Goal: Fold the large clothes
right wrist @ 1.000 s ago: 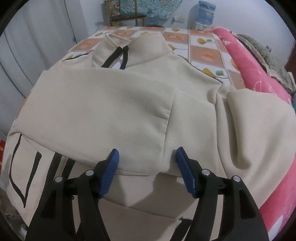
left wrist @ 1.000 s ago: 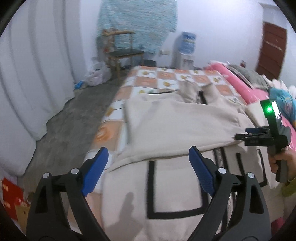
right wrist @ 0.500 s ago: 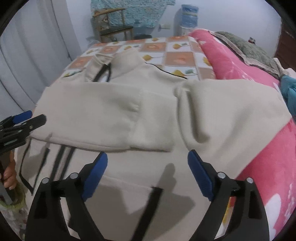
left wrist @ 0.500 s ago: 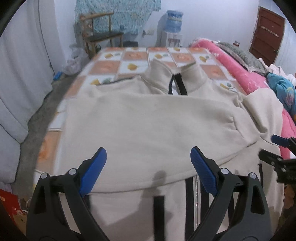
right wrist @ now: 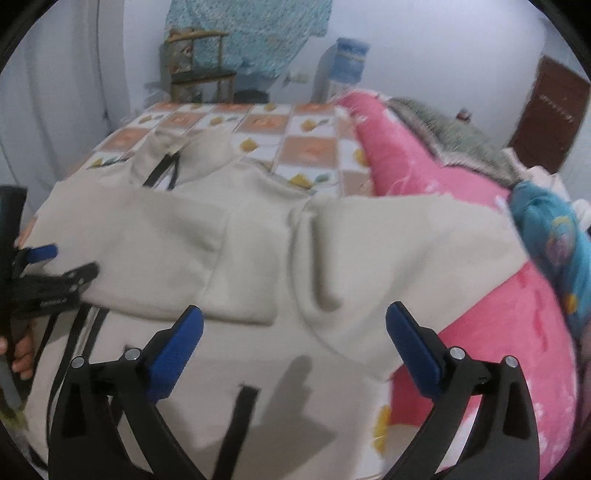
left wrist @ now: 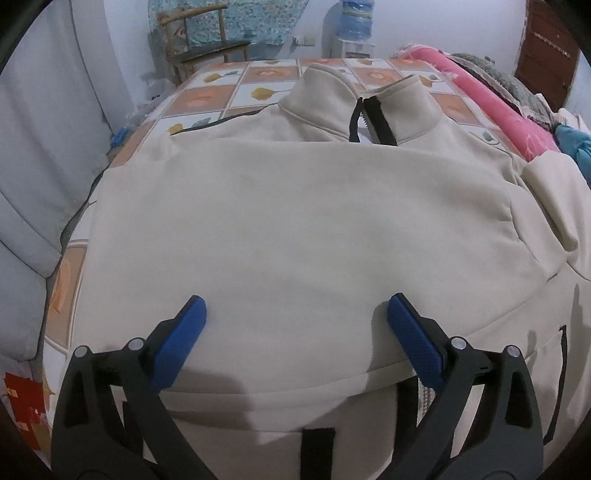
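Checked orange-and-white bed (left wrist: 207,92) carried the beige jacket (left wrist: 295,229), spread flat with a sleeve folded across its chest and the collar at the far end. Pink blanket (right wrist: 480,314) lay beside it. Left gripper (left wrist: 295,328) and right gripper (right wrist: 293,334) hovered above the jacket, jaws opening wide, nothing held.

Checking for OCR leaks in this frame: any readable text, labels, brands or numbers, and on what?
None legible.
Left gripper: small pale print on its black body in the right wrist view, too blurred to read.
Water bottle: no label can be made out.
Beige jacket: no print.
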Action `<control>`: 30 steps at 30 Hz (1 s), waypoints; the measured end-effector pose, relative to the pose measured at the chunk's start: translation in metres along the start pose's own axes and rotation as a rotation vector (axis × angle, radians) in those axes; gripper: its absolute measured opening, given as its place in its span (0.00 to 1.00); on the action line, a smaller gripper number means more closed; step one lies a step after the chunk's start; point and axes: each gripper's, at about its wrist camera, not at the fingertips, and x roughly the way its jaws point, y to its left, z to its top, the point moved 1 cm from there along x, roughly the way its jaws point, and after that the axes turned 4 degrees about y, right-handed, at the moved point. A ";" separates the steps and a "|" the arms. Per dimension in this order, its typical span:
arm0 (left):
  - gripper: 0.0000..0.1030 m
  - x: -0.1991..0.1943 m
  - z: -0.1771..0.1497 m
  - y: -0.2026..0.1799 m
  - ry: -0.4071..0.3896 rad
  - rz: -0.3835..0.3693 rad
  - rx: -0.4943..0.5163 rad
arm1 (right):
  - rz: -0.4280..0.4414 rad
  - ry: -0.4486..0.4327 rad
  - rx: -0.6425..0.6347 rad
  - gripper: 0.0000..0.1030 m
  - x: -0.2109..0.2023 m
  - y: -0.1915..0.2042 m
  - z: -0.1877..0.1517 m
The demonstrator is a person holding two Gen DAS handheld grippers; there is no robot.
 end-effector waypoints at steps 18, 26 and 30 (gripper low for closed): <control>0.93 0.000 0.003 0.001 0.042 -0.005 -0.006 | 0.048 -0.049 0.185 0.93 -0.021 -0.138 0.012; 0.93 0.000 0.001 0.000 0.026 -0.005 -0.007 | 0.120 0.013 0.578 0.93 0.035 -0.271 -0.009; 0.93 0.000 0.000 0.000 0.019 -0.005 -0.009 | 0.173 0.041 0.719 0.93 0.069 -0.308 -0.017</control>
